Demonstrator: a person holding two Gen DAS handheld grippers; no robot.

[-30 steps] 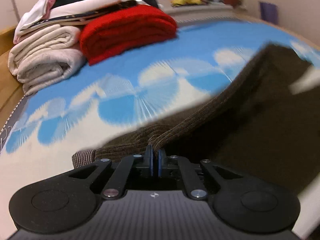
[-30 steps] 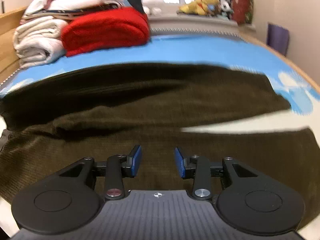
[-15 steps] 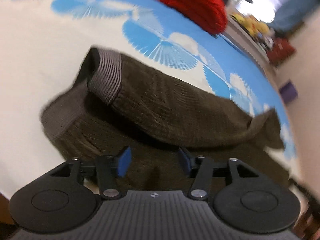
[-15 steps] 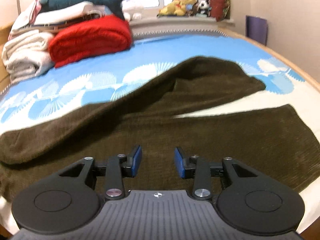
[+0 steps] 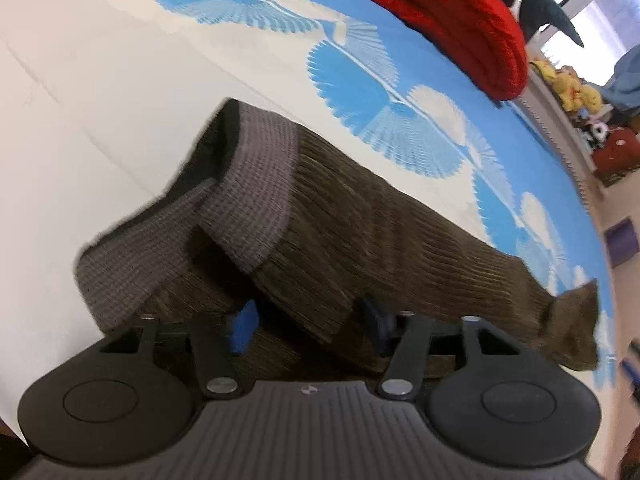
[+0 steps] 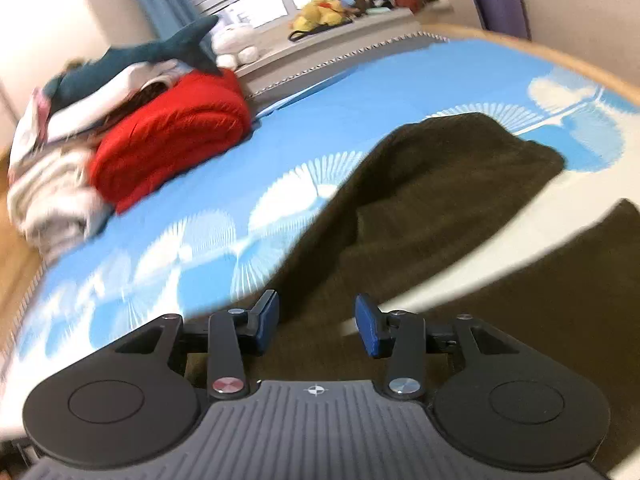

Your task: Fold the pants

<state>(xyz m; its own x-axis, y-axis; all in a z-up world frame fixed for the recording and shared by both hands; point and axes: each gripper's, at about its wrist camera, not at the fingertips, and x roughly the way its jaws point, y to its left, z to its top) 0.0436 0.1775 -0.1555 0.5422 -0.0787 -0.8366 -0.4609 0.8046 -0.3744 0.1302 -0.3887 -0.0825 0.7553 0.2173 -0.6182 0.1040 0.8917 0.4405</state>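
Dark brown ribbed pants lie on the blue and white bedspread. In the left wrist view the grey waistband is at the near left, one half folded over the other, and the legs run off to the right. My left gripper is open just above the folded edge near the waistband, holding nothing. In the right wrist view the two legs spread apart with a strip of bedspread between them. My right gripper is open above the pants, empty.
A folded red blanket and a pile of pale folded linen with a shark plush sit at the bed's far left. Soft toys line the window ledge. The wooden bed edge runs on the right.
My left gripper let go of the pants, opened and swung over the waistband, which now lies folded on the bed. My right gripper stayed open and shifted its view left.
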